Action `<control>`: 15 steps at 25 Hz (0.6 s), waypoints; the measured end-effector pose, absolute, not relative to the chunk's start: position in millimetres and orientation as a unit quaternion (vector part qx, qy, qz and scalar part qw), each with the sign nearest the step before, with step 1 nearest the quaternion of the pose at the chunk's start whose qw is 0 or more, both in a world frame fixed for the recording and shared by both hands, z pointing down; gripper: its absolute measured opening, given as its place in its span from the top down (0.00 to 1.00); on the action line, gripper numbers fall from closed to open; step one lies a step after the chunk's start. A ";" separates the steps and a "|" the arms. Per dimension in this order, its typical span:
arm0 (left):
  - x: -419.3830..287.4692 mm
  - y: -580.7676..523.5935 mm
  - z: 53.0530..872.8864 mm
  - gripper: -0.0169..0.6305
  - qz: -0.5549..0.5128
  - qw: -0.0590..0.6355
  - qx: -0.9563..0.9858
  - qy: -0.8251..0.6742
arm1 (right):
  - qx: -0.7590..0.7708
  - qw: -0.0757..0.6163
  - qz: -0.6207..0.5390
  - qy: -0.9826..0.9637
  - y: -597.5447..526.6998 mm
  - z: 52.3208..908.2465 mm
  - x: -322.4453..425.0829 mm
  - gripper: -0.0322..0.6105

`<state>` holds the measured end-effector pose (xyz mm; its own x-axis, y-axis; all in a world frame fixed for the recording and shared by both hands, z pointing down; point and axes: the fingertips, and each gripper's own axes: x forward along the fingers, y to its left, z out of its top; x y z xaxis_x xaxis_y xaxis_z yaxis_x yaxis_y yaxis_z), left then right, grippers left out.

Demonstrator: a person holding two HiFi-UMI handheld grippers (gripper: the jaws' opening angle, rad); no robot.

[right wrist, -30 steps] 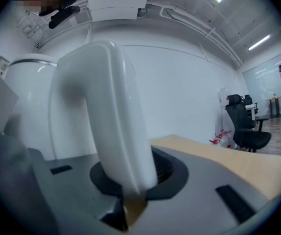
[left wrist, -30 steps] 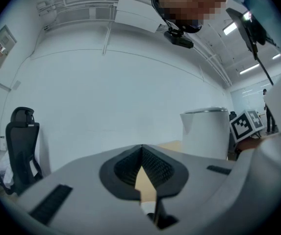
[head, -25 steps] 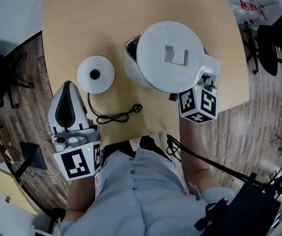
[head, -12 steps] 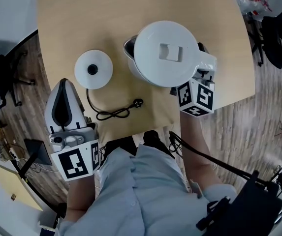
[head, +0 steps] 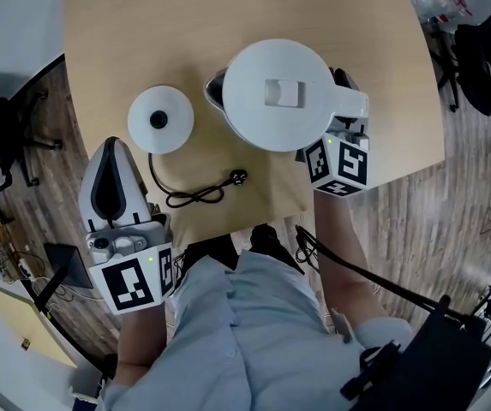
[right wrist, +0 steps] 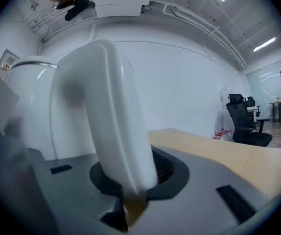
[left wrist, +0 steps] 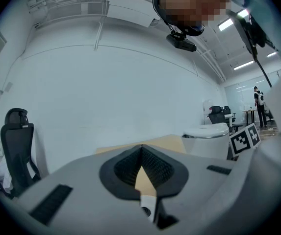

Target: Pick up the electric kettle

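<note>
- The person's light blue shirt (head: 245, 332) fills the near edge of the head view, with a forearm reaching out on each side.
- The left gripper (head: 117, 146) hangs at the table's near left edge, partly over the wooden floor (head: 39, 101). Its jaws are drawn together with nothing between them, and only a thin sliver of tabletop shows through the pads. Its marker cube (head: 134, 282) sits nearest the person.
- A black cord (head: 185, 197) lies in loose curls on the wooden table (head: 142, 24), near the front edge between the two grippers. Its plug (head: 241, 176) lies at the right end, unplugged.
- The right gripper (right wrist: 133, 180) is at the near right, its marker cube (head: 341, 165) just this side of the kettle. Its jaws are clamped on the white handle (right wrist: 106, 106), which stands upright between the pads.
- The electric kettle (head: 279, 92), white with its lid closed, is upright over the right half of the table. Whether its bottom rests on the wood cannot be told.
- The round white base (head: 161, 120) sits just left of the kettle, apart from it.
</note>
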<state>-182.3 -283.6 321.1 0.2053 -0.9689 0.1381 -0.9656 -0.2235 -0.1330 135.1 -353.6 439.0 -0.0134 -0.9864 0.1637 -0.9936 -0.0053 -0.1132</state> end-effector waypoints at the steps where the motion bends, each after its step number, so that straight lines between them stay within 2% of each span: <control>1: -180.5 -282.5 320.5 0.97 -0.096 0.009 -0.777 0.622 | 0.700 0.022 0.100 -0.707 -354.0 439.8 134.9 0.86; 9: -176.0 -271.7 314.9 0.97 -0.091 0.017 -0.778 0.622 | 0.707 0.050 0.106 -0.697 -343.1 450.5 134.4 0.82; 15: -171.8 -263.3 314.6 0.97 -0.091 0.019 -0.779 0.620 | 0.703 0.061 0.113 -0.699 -322.9 458.8 130.4 0.73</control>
